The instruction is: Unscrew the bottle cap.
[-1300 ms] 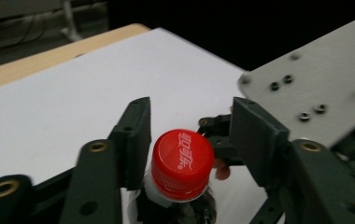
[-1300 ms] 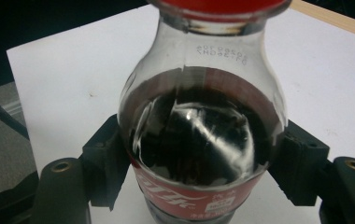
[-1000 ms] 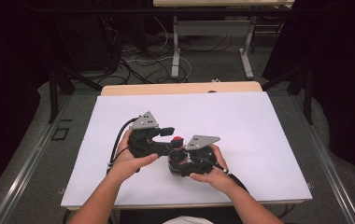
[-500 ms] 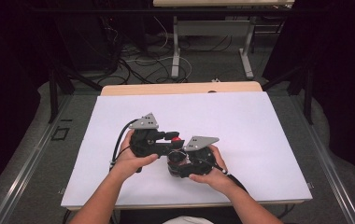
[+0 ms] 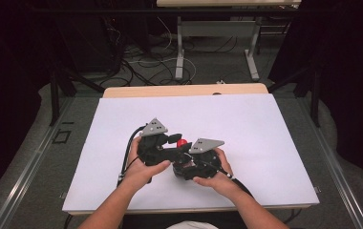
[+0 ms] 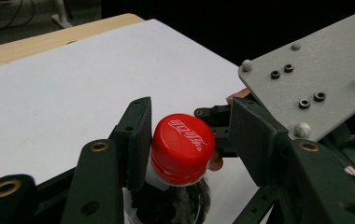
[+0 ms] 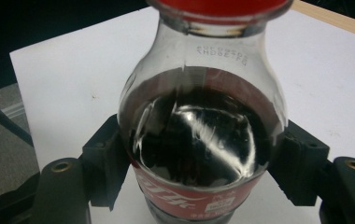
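A cola bottle (image 7: 199, 140) with dark liquid and a red label stands between the pads of my right gripper (image 7: 199, 182), which is shut on its body. In the high view the right gripper (image 5: 183, 162) sits low at the table's near middle. The bottle's red cap (image 6: 181, 147) lies between the jaws of my left gripper (image 6: 192, 135). These jaws have just been opening: the left pad (image 6: 138, 135) rests against the cap, while the right pad (image 6: 255, 135) stands off it. From above, the left gripper (image 5: 175, 141) reaches the cap (image 5: 182, 142) from the left.
The white table top (image 5: 265, 133) has a wooden strip (image 5: 184, 90) along its far edge. Cables (image 5: 146, 67) and table legs (image 5: 179, 52) lie on the floor beyond. The right gripper's grey plate (image 6: 315, 74) rises close to the left gripper's right jaw.
The left gripper's jaws stand a little wider around the cap than half a second ago. The right hand and the bottle have kept still.
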Demonstrator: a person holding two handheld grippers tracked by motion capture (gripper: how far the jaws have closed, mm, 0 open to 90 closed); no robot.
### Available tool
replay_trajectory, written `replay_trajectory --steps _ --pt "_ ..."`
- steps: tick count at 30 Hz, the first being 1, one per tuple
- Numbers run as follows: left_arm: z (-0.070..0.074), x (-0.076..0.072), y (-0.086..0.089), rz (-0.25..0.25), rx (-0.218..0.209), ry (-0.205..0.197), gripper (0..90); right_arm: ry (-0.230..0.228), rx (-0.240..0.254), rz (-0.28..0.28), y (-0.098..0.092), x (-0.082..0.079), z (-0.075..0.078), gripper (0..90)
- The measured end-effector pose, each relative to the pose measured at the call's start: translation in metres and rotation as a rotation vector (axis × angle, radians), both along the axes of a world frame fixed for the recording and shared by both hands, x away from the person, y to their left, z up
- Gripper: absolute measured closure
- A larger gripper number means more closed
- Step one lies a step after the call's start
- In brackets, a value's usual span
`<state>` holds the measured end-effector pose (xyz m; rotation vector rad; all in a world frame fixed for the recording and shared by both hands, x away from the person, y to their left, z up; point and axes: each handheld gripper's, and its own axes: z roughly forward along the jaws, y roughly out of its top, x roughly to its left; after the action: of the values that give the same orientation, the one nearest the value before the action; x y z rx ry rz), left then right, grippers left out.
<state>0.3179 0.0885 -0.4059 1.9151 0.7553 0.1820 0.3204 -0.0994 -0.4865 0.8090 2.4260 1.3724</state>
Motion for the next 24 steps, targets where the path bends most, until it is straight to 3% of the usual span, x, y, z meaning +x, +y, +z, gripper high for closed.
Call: replay_trajectory --steps 5,7,17,21,24 --pt "0.002 0.005 0.010 -0.060 -0.003 -0.016 43.8 -0.005 0.013 0.017 -0.001 0.001 0.000 29.4" --pt "0.000 0.010 0.014 -0.094 0.015 -0.030 45.1 -0.005 0.018 0.024 0.000 0.000 0.000 29.4" --pt "-0.008 0.015 0.011 -0.130 -0.012 -0.035 52.4 -0.003 0.008 0.044 0.003 -0.002 -0.001 29.3" --pt "-0.009 0.012 0.006 -0.111 -0.007 -0.037 60.2 -0.003 0.010 0.035 0.004 -0.002 -0.002 29.4" --pt "-0.008 0.005 0.000 -0.028 0.019 -0.032 60.9 -0.005 -0.004 0.024 0.004 -0.001 -0.003 29.4"
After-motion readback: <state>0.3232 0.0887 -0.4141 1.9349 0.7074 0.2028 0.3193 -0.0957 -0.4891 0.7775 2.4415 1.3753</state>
